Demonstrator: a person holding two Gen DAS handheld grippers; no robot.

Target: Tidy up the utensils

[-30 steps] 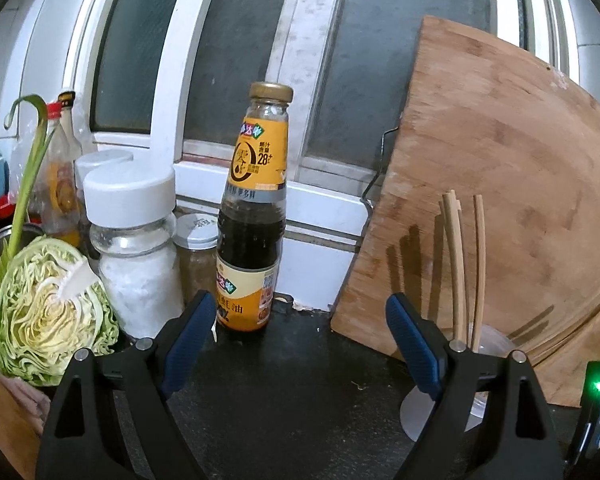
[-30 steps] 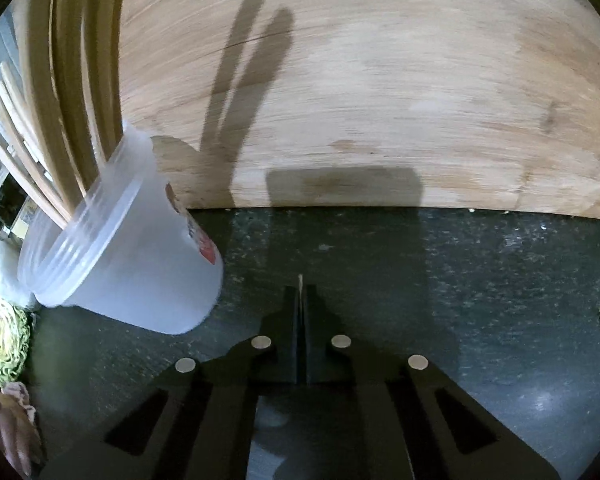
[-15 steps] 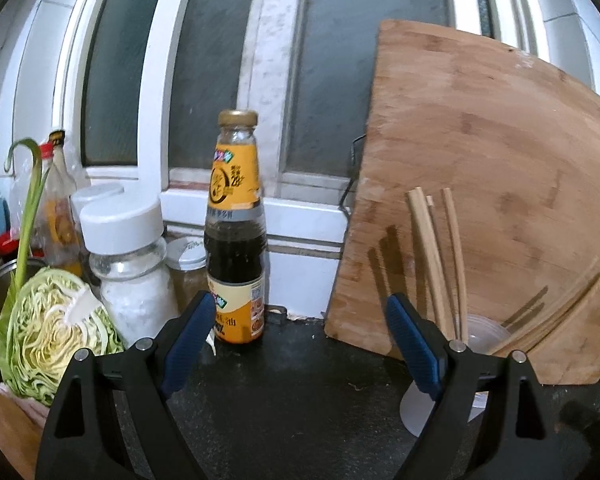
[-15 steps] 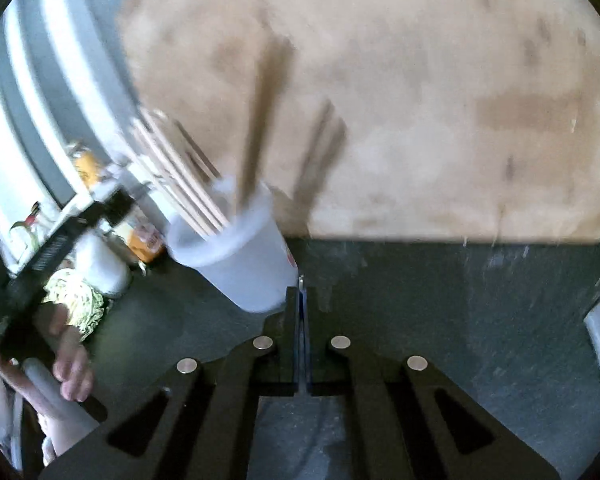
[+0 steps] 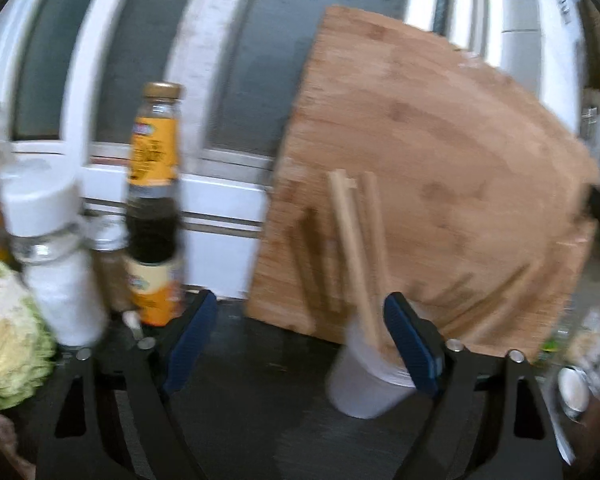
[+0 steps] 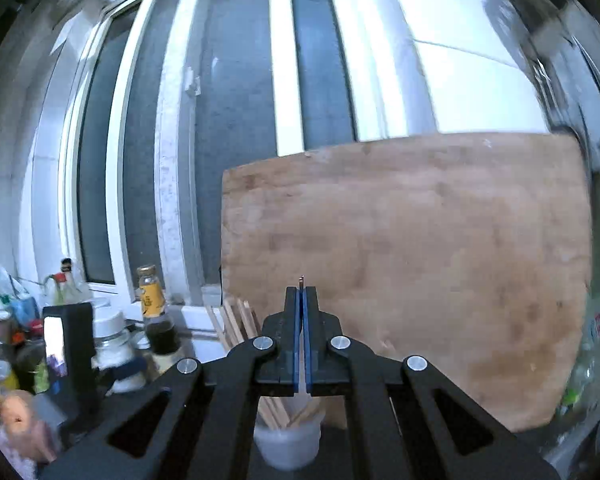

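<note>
Chopsticks (image 5: 360,256) stand in plastic cup (image 5: 368,376), leaning toward cutting board (image 5: 440,208). Left tool (image 5: 300,344) gapes wide, empty; right tool (image 6: 302,312) closed, seemingly gripping nothing.

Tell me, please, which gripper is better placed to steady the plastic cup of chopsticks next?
Probably the left gripper: its jaws are open and the plastic cup sits low beside its right jaw. The right gripper has its jaws shut, raised above the chopsticks.

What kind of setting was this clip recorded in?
Most likely a home kitchen counter by a window: a wooden cutting board leans against the frame, a sauce bottle stands beside a halved cabbage, and chopsticks stand in a plastic cup.
</note>
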